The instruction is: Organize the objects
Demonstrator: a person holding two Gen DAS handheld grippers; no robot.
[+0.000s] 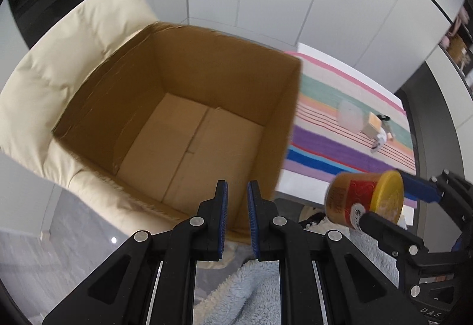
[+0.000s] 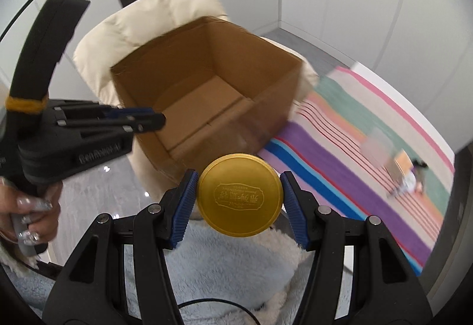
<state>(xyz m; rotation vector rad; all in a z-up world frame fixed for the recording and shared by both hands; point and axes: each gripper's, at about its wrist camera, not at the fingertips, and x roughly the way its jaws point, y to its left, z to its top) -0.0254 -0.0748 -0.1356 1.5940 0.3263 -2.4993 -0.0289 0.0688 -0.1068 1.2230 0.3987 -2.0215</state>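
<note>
An open cardboard box [image 1: 189, 106] stands on a cream armchair, its floor bare; it also shows in the right wrist view [image 2: 207, 94]. My right gripper [image 2: 238, 195] is shut on a can with a gold lid [image 2: 239, 195], held in the air near the box's front right corner. In the left wrist view the can [image 1: 363, 201] shows a red and gold label, held by the right gripper [image 1: 393, 206]. My left gripper [image 1: 237, 195] hovers over the box's near rim with a narrow gap between its fingers, holding nothing. It appears in the right wrist view [image 2: 153, 119] at the left.
A cream armchair [image 1: 47, 82] holds the box. A striped cloth [image 1: 340, 124] covers a white table at the right, with a small cardboard box [image 1: 372, 124] and small items on it. A light blue fleece garment [image 2: 230, 269] lies below the grippers.
</note>
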